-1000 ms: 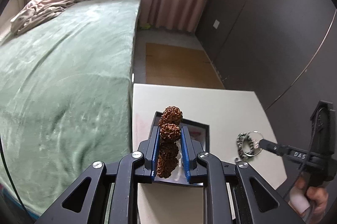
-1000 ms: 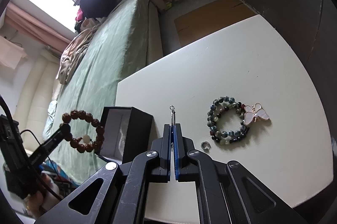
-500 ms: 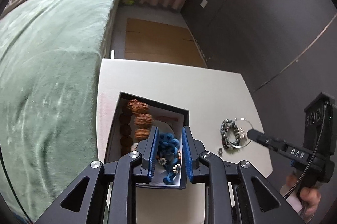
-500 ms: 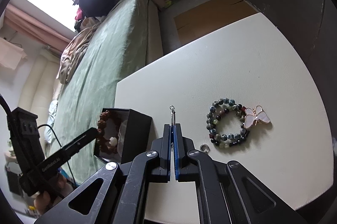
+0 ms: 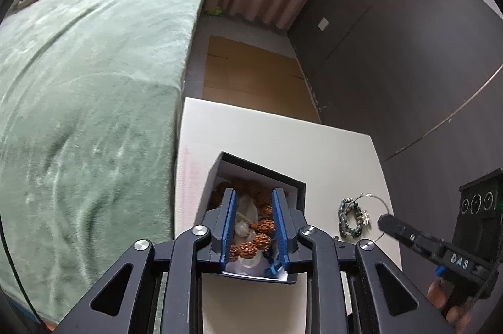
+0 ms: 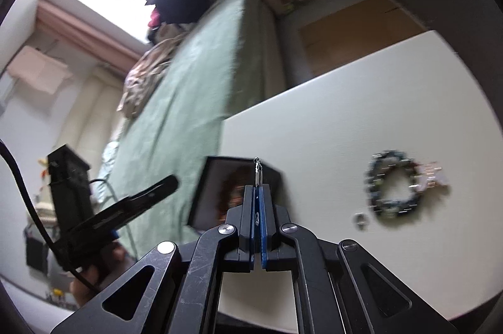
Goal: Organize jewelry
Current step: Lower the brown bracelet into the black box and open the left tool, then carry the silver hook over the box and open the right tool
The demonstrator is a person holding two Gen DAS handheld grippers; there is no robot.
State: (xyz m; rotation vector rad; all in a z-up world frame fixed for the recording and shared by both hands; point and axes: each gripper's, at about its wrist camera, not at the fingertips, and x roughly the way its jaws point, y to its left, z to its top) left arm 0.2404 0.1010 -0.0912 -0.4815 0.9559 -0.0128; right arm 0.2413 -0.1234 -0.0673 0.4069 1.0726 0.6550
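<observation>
A black jewelry box (image 5: 295, 184) with a white lining stands on the white table (image 5: 251, 132). The brown seed-bead bracelet (image 5: 257, 235) lies inside it. My left gripper (image 5: 254, 202) is open above the box, apart from the bracelet. My right gripper (image 6: 257, 187) is shut on a thin silver hoop earring (image 6: 257, 172), also seen in the left wrist view (image 5: 374, 202). A dark green bead bracelet (image 6: 393, 186) with a pink butterfly charm (image 6: 435, 175) lies on the table, with a small ring (image 6: 361, 219) beside it.
A bed with a green cover (image 5: 88, 76) runs along the table's left side. A dark wardrobe (image 5: 408, 51) stands to the right. The box shows in the right wrist view (image 6: 232, 189) just past my right fingertips.
My left gripper lowered the brown bracelet into the box, opened and let it go. My right gripper, still holding the hoop, swung left toward the box.
</observation>
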